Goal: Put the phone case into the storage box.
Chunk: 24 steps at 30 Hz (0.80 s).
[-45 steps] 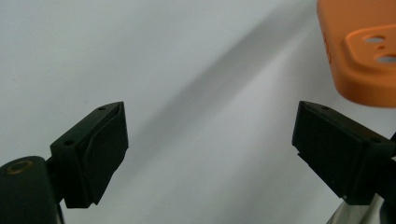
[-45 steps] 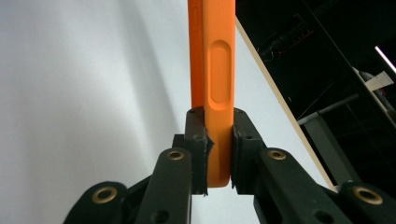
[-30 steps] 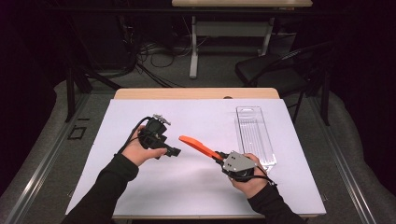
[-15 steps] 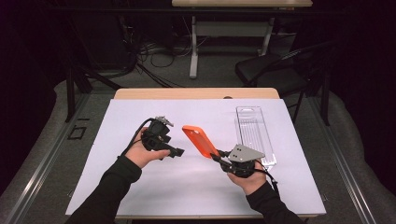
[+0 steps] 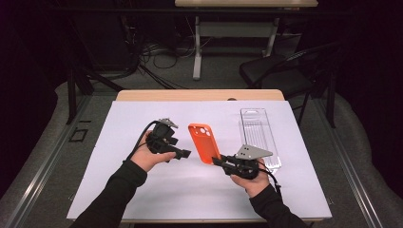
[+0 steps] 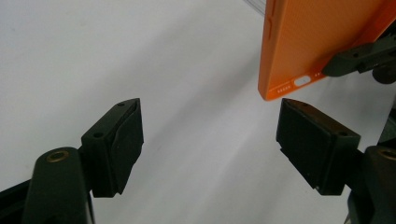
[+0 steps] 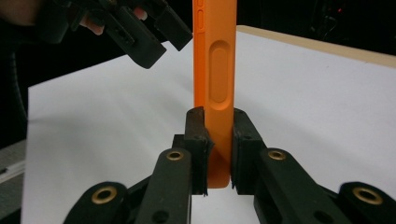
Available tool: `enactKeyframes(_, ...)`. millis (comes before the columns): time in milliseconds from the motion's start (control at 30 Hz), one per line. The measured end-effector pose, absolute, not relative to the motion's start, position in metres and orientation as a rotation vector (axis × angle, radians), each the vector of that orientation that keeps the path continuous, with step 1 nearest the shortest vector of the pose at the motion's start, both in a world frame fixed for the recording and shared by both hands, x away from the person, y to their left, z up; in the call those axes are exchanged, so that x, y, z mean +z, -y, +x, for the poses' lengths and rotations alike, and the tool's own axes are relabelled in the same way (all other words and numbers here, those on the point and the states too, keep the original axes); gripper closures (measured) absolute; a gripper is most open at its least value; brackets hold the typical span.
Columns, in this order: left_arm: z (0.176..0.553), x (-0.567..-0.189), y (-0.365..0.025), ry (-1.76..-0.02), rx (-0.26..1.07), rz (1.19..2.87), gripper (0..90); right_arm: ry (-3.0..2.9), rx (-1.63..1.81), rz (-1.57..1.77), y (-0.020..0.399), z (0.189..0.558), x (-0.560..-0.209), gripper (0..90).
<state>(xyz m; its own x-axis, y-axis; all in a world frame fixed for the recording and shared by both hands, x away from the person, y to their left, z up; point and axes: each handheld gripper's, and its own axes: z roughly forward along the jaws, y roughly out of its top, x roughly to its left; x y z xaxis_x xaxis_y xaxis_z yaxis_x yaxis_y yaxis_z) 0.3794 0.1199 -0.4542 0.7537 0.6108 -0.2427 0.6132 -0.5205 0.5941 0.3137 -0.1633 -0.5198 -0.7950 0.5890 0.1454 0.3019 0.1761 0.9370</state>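
Right jaws: the right gripper [image 7: 219,149] is clenched on the bottom end of the orange phone case [image 5: 204,142].
Case axis: upright, held above mid-tabletop [image 5: 142,190].
Left jaws: the left gripper [image 6: 210,140] is spread, empty, just been narrowing.
Bearing: the case's lower corner lies just beyond one left jaw.

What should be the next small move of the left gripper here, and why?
Probably move the left gripper a little toward the orange phone case so its free edge comes between the fingers. They have just been closing with nothing between them, and the case, clamped in the right gripper, sits just beyond one of them.
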Motion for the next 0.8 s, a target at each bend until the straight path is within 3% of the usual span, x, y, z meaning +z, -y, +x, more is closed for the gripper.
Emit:
enactKeyframes(600,0.3788,-0.4535,-0.1189,-0.943,-0.053,2.17,23.5,-2.195,1.889,1.091,0.1631,0.3175,-0.526,80.1)
enactKeyframes(800,0.3798,-0.4538,-0.1185,-0.962,-0.099,2.137,27.4,-2.193,1.902,1.1,0.1627,0.3176,-0.5261,80.1)
